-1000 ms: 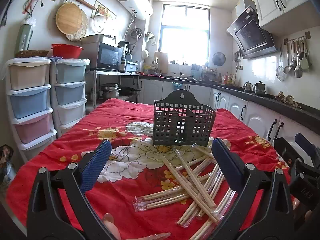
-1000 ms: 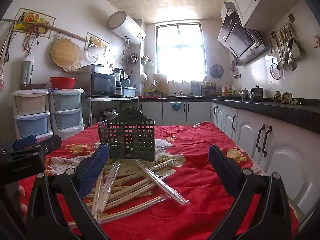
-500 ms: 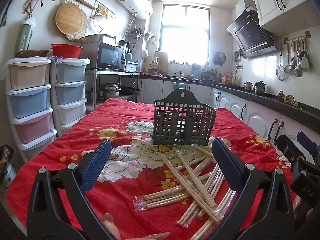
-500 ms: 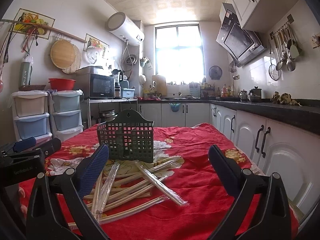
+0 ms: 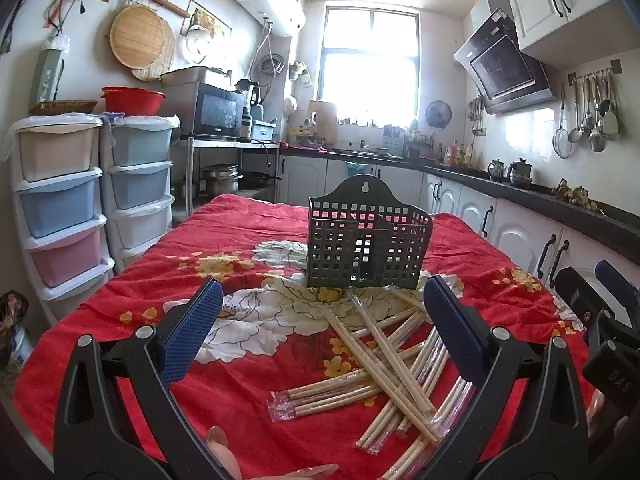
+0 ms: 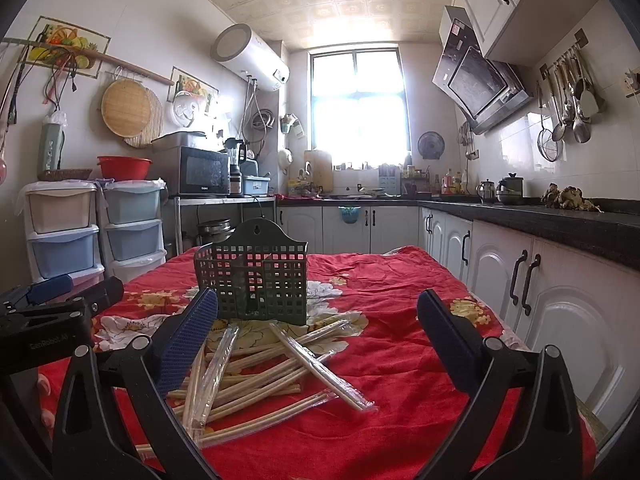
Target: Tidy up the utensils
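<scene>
Red floral cloth covers our table in the kitchen. We hold the left gripper and the right gripper spread wide, gripping nothing. Wrapped chopsticks lie heaped at lower centre between the fingers, touching the dark basket behind them.
</scene>
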The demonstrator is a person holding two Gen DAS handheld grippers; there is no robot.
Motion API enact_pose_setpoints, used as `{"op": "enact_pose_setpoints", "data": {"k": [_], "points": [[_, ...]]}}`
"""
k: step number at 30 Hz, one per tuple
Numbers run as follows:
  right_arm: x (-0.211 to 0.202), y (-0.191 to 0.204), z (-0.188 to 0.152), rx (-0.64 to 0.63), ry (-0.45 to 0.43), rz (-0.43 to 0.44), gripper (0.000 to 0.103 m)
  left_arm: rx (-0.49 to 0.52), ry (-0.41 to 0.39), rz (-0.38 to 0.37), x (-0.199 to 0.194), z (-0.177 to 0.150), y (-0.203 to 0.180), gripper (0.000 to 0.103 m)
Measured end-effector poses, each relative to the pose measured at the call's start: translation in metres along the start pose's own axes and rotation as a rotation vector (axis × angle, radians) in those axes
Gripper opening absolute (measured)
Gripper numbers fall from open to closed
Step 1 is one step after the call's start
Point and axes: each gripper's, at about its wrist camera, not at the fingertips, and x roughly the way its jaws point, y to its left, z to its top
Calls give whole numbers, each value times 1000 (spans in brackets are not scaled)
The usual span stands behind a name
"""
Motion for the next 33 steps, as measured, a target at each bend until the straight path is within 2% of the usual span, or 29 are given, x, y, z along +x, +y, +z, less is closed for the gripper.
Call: {"op": "enact_pose_setpoints", "data": {"k": [11, 18, 24, 33], "points": [[-1, 3, 4, -18, 8, 20, 97, -20, 24, 2, 4, -2, 9, 93], [8, 13, 7, -60, 31, 69, 97, -50, 52, 48, 11, 1, 27, 93], [21, 21, 13, -87, 76, 119, 97, -70, 90, 64, 17, 5, 43, 93], [44, 28, 25, -133, 133, 163, 97, -78, 134, 73, 31, 18, 46, 93]]}}
